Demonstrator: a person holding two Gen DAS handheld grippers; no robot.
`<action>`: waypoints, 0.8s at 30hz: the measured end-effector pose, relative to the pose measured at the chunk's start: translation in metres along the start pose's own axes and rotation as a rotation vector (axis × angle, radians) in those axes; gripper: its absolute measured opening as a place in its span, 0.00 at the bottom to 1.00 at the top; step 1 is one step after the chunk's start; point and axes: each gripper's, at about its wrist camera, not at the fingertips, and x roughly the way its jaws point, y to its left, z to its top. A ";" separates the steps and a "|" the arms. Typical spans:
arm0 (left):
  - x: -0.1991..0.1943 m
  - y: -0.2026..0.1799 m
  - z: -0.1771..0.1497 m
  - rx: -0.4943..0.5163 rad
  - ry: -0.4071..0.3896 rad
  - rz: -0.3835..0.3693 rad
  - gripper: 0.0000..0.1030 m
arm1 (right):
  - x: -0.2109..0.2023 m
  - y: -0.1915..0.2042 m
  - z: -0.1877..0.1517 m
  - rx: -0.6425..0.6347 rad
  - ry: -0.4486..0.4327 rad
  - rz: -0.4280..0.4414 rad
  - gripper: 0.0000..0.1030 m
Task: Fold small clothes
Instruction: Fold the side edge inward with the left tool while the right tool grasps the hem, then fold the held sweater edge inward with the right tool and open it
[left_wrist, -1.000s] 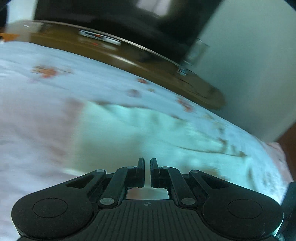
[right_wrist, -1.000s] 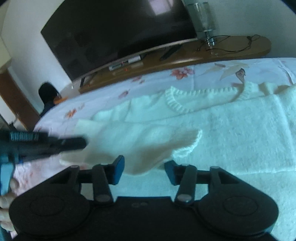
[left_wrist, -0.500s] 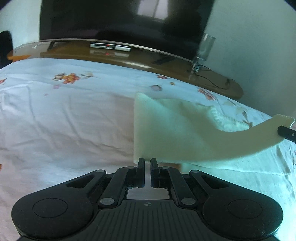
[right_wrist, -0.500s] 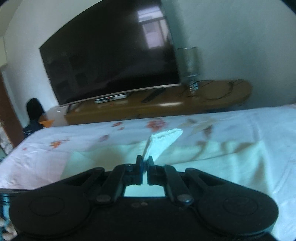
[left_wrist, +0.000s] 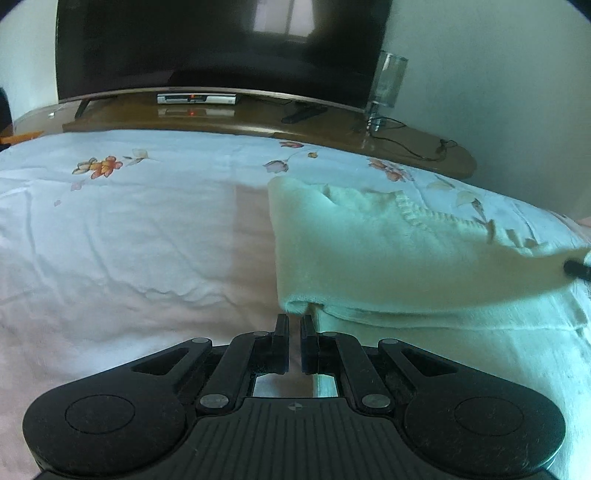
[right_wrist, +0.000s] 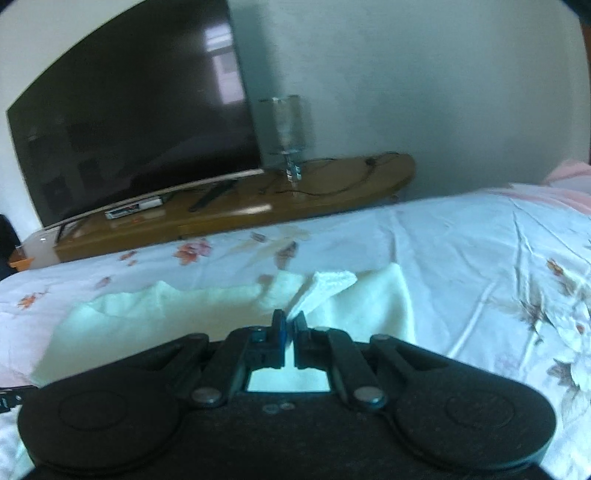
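Right wrist view first: the right gripper (right_wrist: 289, 320) has its jaws pinched closed on the ribbed cuff (right_wrist: 328, 282) of a sleeve, the cuff standing up just beyond the fingertips; past it the pale knitted sweater (right_wrist: 184, 310) lies flat on the flowered bedsheet (right_wrist: 480, 251), spreading mostly to the left of the fingers, with a bare stretch of sheet to the right.

Left wrist view: the left gripper (left_wrist: 294, 325) is closed with only a thin slit between the jaws; they appear to hold nothing, though a rolled fold edge (left_wrist: 299, 305) of the sweater sits just beyond the tips and I cannot tell whether it is touched. From there the sleeve (left_wrist: 424, 266) runs away to the right as a long band lifted off the garment, its long axis crossing the sweater toward the dark tip of the other gripper at the right edge.

So the sleeve is the thing in play, and the right hand has it; judging by this, the coming move is to carry the cuff across the body and lay it flat. Beyond the bed stand a wooden TV bench (left_wrist: 258, 122) and a dark television (right_wrist: 129, 122).
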 end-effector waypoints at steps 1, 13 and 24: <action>0.002 0.000 0.001 -0.005 -0.001 0.003 0.04 | 0.003 -0.001 -0.002 -0.002 0.024 0.010 0.05; -0.003 0.000 0.003 -0.020 -0.014 -0.036 0.04 | 0.016 -0.010 -0.023 0.008 0.097 -0.064 0.05; 0.011 0.013 0.002 -0.113 -0.038 -0.024 0.03 | 0.015 -0.020 -0.022 0.073 0.111 -0.020 0.05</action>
